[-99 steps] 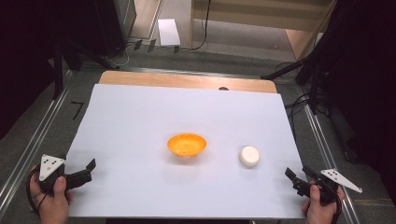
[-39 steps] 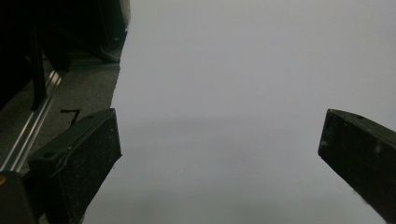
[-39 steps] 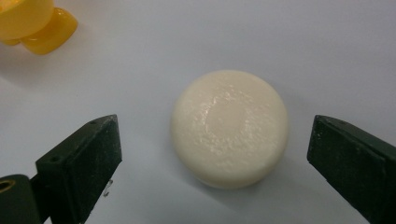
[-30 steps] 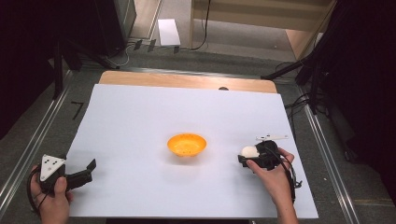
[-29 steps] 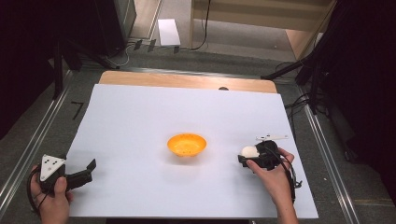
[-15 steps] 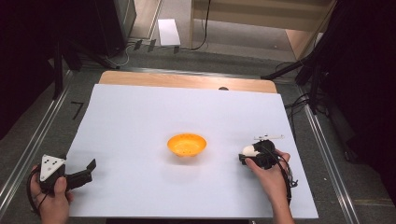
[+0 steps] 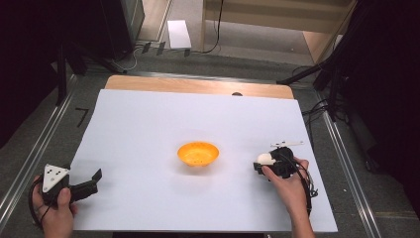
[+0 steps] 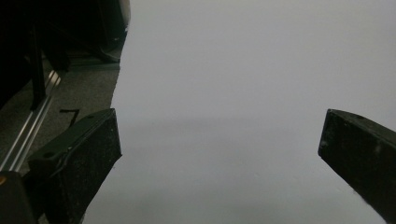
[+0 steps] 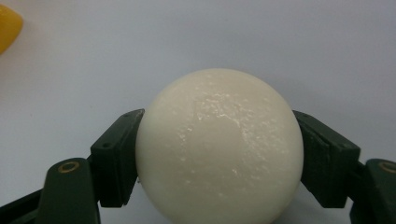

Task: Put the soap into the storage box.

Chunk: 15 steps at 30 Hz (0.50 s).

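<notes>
Since three seconds ago, right gripper (image 7: 267, 164) reached the white round ball (image 9: 219, 144).
Jaws clamped on ball, at 3 o'clock from orange plastic bowl (image 7: 198, 153) on white worktop (image 7: 148, 124); next, probably lift toward bowl. Left gripper (image 7: 89, 184) rests, jaws apart.

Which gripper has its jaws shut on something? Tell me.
The right gripper: its jaws clamp the white ball. The left gripper stands open.
</notes>
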Each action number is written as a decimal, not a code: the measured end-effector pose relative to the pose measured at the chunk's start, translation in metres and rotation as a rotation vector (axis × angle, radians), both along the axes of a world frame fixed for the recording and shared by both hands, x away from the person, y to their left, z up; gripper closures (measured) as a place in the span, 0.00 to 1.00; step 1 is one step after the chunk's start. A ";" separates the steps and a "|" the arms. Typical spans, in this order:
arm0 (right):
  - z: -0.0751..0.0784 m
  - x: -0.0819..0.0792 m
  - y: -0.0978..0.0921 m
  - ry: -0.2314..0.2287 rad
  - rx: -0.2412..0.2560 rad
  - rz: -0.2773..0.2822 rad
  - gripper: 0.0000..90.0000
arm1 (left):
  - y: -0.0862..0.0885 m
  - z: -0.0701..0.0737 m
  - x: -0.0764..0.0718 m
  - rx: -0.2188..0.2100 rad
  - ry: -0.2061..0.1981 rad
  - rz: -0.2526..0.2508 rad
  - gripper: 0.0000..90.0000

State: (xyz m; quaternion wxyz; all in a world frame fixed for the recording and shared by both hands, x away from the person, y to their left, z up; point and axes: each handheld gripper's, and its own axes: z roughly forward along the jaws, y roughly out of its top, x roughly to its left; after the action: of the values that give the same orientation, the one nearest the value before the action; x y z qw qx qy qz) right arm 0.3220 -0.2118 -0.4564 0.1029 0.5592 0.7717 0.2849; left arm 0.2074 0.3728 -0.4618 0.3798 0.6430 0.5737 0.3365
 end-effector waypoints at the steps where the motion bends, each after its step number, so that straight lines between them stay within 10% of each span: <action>1: 0.002 0.000 0.000 -0.005 0.001 0.004 0.28 | 0.000 0.000 0.000 0.000 0.000 0.000 0.00; 15: 0.027 0.003 0.018 -0.042 0.013 0.049 0.28 | 0.000 0.000 0.000 -0.001 0.000 -0.001 0.00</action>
State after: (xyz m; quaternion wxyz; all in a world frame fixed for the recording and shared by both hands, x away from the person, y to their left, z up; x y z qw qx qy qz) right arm 0.3248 -0.1940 -0.4294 0.1084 0.5348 0.7810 0.3037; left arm 0.2074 0.3730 -0.4617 0.3802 0.6433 0.5733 0.3360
